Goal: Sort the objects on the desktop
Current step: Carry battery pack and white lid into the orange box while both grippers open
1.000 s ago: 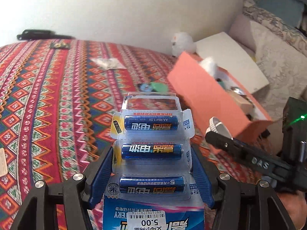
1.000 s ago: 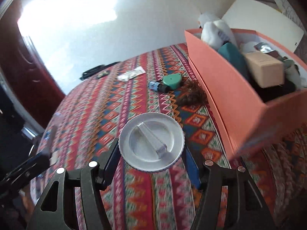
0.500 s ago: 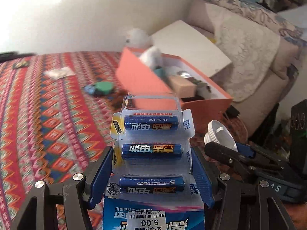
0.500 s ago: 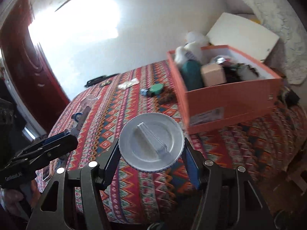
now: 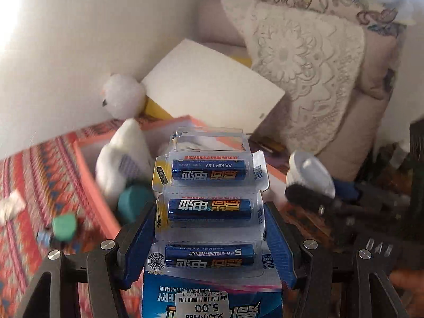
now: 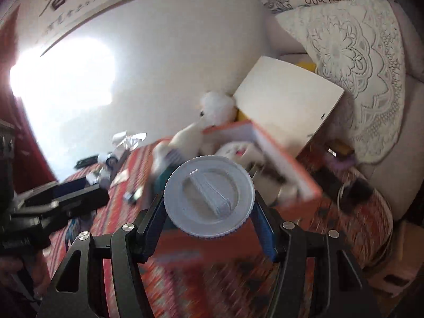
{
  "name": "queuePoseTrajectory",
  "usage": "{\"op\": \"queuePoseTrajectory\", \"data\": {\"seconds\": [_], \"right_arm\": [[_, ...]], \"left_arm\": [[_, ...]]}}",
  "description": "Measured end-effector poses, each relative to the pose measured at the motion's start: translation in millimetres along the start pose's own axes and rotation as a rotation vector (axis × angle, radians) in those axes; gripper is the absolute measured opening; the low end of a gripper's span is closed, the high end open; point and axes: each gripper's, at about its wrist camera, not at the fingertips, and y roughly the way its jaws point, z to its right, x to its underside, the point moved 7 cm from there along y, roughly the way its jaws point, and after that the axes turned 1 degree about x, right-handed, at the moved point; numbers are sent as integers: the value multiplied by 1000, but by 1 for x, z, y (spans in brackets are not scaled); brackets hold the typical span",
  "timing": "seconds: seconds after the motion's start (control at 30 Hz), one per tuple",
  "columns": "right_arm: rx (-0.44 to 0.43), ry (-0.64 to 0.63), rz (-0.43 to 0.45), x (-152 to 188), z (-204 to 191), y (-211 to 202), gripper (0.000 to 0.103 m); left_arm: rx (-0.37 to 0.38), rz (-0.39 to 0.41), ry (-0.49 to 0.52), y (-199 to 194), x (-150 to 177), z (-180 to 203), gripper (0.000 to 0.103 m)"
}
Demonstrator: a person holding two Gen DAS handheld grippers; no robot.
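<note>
1. The left gripper (image 5: 209, 241) pinches a battery pack (image 5: 209, 212) by its two side edges; the blister card stands up out of the jaws, three blue cells across it and the price sticker nearest the camera.
2. The right gripper (image 6: 209, 212) is pressed onto a white ribbed lid (image 6: 209, 197), one finger on each side of the rim, the flat top with its raised grip facing the camera.
3. In the left view the lid (image 5: 310, 175) shows just to the right of the battery pack, so the two tools sit side by side, near each other but apart.
4. Beyond both tools lies the orange box (image 5: 90, 182), open, on the patterned cloth (image 5: 29, 175). A white plush toy (image 5: 122, 161) and a teal piece (image 5: 132, 202) are already inside; its pale flap (image 5: 212, 90) leans back toward the cushions.
5. A small teal item (image 5: 63, 225) and a scrap of wrapper (image 5: 10, 206) lie on the cloth outside the box, unsorted.
6. Judged step: the carry to the box, both loads in the air near its front wall.
7. The next move likely calls for taking each load over the rim and opening the jaws above a free spot, one tool at a time so the fingers do not clash.
</note>
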Motion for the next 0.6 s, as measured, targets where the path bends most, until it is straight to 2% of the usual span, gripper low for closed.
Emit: {"op": "queuePoseTrajectory", "data": {"seconds": [0.1,0.23,0.33,0.4,0.5,0.6], "right_arm": [[-2,30,-24,-33,21,48,64],[10,5,-36,-74,31,124,64],[42,-21,-74,-86,33,174,67],[88,-35,-129,-81,35,201,80],[90,-46,-144,-68,32,203,83],[103,-74,-146,-50,20,180,84]], "left_arm": [[-45,-26,14,45,-11,-12,66],[-72,-75,4,86,-4,-29,68],[-75,-66,-20,72,2,-33,80],[-78,-54,-39,58,6,-35,94],[-82,-35,-66,38,12,-39,98],[-85,-17,-93,17,17,-42,98]]}}
